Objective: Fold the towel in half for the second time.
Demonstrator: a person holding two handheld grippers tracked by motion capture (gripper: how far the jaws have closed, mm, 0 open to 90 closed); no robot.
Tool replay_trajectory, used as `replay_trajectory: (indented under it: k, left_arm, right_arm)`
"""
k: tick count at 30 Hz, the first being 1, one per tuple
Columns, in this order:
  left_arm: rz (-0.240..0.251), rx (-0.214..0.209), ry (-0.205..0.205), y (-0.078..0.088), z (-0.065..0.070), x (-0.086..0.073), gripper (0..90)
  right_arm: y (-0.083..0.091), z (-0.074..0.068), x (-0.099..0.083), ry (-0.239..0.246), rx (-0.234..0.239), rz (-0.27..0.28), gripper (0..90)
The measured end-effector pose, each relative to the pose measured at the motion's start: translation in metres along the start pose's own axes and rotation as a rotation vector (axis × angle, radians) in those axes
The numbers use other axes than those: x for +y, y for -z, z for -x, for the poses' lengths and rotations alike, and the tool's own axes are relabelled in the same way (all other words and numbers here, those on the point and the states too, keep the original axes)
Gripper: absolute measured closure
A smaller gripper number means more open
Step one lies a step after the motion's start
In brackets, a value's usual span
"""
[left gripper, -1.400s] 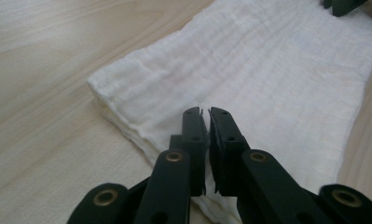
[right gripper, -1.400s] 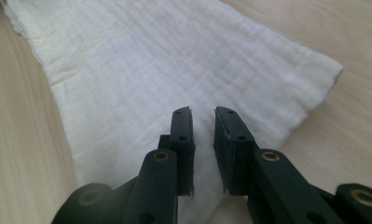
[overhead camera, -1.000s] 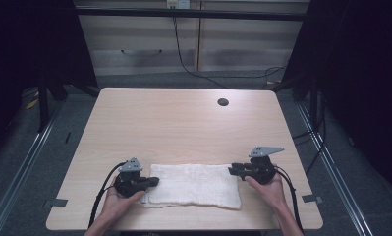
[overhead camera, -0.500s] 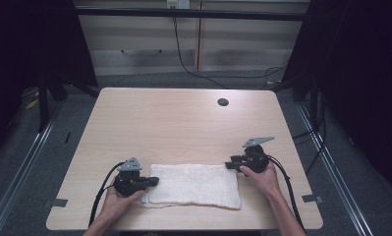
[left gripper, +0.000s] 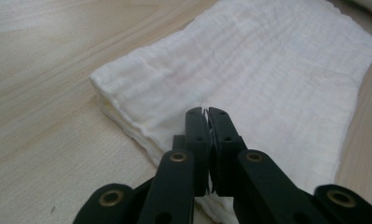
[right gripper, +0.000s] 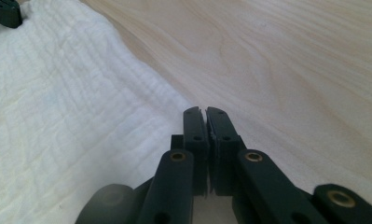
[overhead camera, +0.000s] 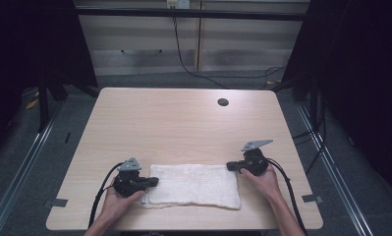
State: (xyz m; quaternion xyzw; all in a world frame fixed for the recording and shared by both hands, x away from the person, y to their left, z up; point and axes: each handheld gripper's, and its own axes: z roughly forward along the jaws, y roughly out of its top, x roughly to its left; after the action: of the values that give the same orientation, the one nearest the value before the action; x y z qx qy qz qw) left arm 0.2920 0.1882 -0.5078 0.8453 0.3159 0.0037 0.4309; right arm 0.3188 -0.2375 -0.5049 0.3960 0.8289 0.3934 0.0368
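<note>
Cloth [overhead camera: 193, 186]: white, folded into a flat oblong of several layers, lying on the table [overhead camera: 183, 123] close to the near edge, long side across, between the 2 grippers. The left gripper view shows stacked layer edges at its end and a crinkled gauze-like weave on top.

Handling, as a guess:
- Very light, soft and limp, with no stiffness, so it will sag and drape as soon as it is lifted.
- Not fragile and not slippery; the weave should give the pads good bite.
- Layers are loose, so a pinch on 1 layer peels the fold open, while a pinch through all layers carries the stack.
- Best hold is at corners or short edges, 1 per gripper, kept taut between them. A grab in the middle would just bunch it.

Left gripper [overhead camera: 154, 182]: jaws closed down, tips on the cloth's left end, a thin white sliver caught between the pads. It looks like the top layer only.

Right gripper [overhead camera: 229, 166]: jaws have just been closing and now stand shut at the far right corner. The cloth edge runs right into the tips, so it looks nipped, though how many layers is hard to tell.

Both hands rest low on the table. A dark round hole [overhead camera: 223, 102] sits far off on the tabletop, well apart from everything.
</note>
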Motion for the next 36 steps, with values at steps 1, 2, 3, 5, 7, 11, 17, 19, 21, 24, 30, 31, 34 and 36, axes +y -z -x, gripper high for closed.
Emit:
replay_trajectory:
  k: [1,2,3,5,7,11,17,19,21,24,30,31,34,36]
  left_arm:
    - [-0.004,-0.008,-0.002,0.001,0.000,0.001,85.7]
    - [-0.004,-0.008,-0.002,0.001,0.000,0.001,82.8]
    - [0.003,-0.011,0.006,0.005,-0.003,0.003,78.9]
    - [0.015,0.006,-0.001,0.011,-0.008,0.008,76.0]
    - [0.058,0.022,0.022,0.018,-0.017,0.014,73.9]
    - [0.058,0.038,0.041,0.016,-0.032,0.022,70.0]
    - [0.018,0.072,0.023,-0.001,-0.036,0.030,61.7]
    - [0.040,0.064,0.044,-0.004,-0.039,0.031,60.1]
    - [0.019,0.081,0.038,-0.007,-0.040,0.031,59.0]
    - [-0.008,0.091,0.021,-0.011,-0.040,0.029,60.6]
    - [-0.022,0.059,-0.049,-0.017,-0.031,0.028,81.0]
    - [-0.026,0.058,-0.058,-0.017,-0.029,0.028,83.8]
    - [-0.020,0.061,-0.056,-0.016,-0.028,0.027,86.5]
    - [-0.002,0.046,-0.040,-0.013,-0.030,0.027,86.8]
  right_arm:
    - [0.000,0.000,0.000,0.000,-0.002,0.001,87.8]
    - [0.000,0.000,0.000,0.000,-0.002,0.001,87.8]
    - [-0.001,0.000,0.001,-0.001,-0.002,0.002,88.1]
    - [-0.001,0.000,0.002,0.009,-0.005,-0.003,88.1]
    - [-0.001,0.000,0.002,0.006,-0.003,-0.006,88.1]
    - [-0.001,0.000,0.002,0.006,-0.003,-0.003,88.2]
    - [-0.002,0.000,0.002,0.016,-0.008,0.000,88.1]
    - [-0.001,-0.001,0.001,0.014,-0.010,0.000,88.1]
    - [-0.002,-0.001,0.001,0.013,-0.010,0.003,88.1]
    - [-0.001,0.000,0.001,0.009,-0.006,0.005,88.1]
    - [-0.002,0.000,0.000,-0.008,0.012,0.012,88.1]
    - [-0.003,0.000,0.000,-0.011,0.014,0.010,88.1]
    - [-0.002,-0.001,0.003,-0.011,0.017,0.013,88.2]
    - [0.002,0.000,0.004,-0.014,0.016,0.027,88.2]
